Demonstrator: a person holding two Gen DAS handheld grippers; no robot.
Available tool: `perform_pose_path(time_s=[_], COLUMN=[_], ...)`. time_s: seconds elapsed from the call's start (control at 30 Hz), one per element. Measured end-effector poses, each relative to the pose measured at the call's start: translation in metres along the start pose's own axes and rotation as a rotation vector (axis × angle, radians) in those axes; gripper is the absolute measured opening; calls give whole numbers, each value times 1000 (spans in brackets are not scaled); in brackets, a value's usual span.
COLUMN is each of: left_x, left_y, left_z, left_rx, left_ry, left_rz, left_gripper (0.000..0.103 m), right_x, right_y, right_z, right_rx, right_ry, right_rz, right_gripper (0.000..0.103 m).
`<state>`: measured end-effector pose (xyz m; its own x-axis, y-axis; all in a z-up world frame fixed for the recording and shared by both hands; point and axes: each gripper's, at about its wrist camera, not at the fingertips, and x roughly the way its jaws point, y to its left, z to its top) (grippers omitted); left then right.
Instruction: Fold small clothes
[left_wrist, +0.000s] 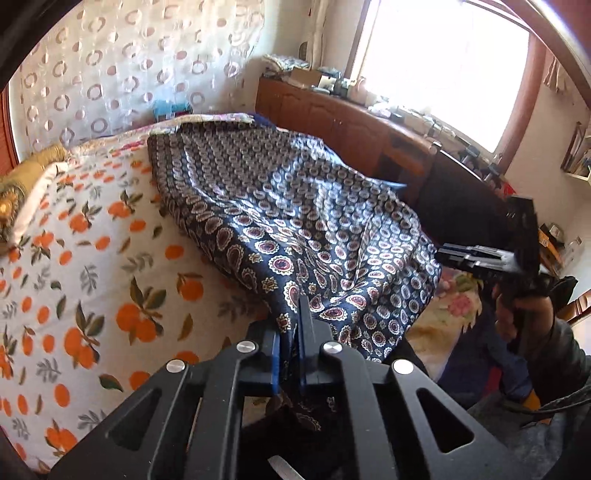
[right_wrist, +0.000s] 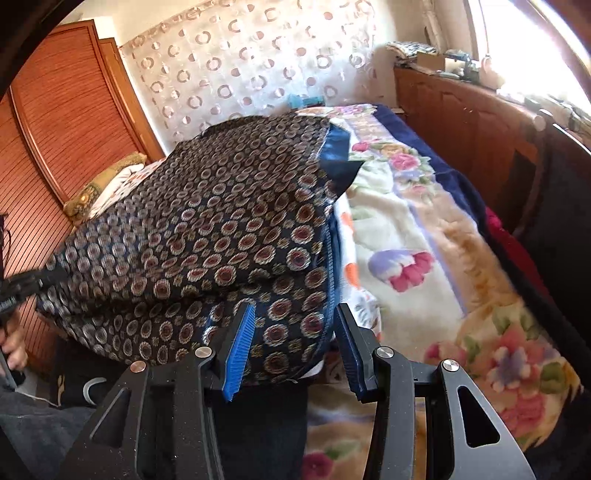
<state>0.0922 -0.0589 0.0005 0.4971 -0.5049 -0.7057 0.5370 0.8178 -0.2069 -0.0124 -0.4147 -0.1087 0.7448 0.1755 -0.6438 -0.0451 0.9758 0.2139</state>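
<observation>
A dark blue garment with a paisley and ring print (left_wrist: 280, 206) lies spread over the bed, its near edge lifted. My left gripper (left_wrist: 293, 325) is shut on the garment's near hem. My right gripper (right_wrist: 295, 325) is open, its blue-padded fingers (right_wrist: 240, 350) standing on either side of the garment's edge (right_wrist: 229, 229), which lies between them. The right gripper also shows in the left wrist view (left_wrist: 472, 256) at the garment's right edge. The left gripper shows at the far left of the right wrist view (right_wrist: 37, 280).
The bed has an orange-print sheet (left_wrist: 92, 277) and a floral blanket (right_wrist: 443, 258). A wooden cabinet (left_wrist: 351, 125) with clutter runs along the window side. A wooden wardrobe (right_wrist: 55, 129) stands at the left. A pillow (left_wrist: 22, 184) lies at the bed's head.
</observation>
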Motion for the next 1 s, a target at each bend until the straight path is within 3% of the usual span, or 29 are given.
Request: perform_pose_path(time_s=[0.27, 0.43, 0.7, 1.0], left_x=[6, 10, 15, -12], left_y=[3, 3, 9, 4], left_z=[-3, -5, -8, 28], left_rx=[-12, -18, -42, -31], left_ry=[14, 19, 33, -67], left_rz=[-8, -13, -24, -61], left_gripper=[8, 8, 8, 6], right_x=[6, 7, 0, 9], right_y=[-1, 12, 7, 2], right_z=[0, 3, 3, -3], right_rx=[2, 0, -2, 34], right_ry=[15, 20, -6, 46], right_rz=[-18, 54, -60, -15], right_gripper=[46, 40, 40, 40])
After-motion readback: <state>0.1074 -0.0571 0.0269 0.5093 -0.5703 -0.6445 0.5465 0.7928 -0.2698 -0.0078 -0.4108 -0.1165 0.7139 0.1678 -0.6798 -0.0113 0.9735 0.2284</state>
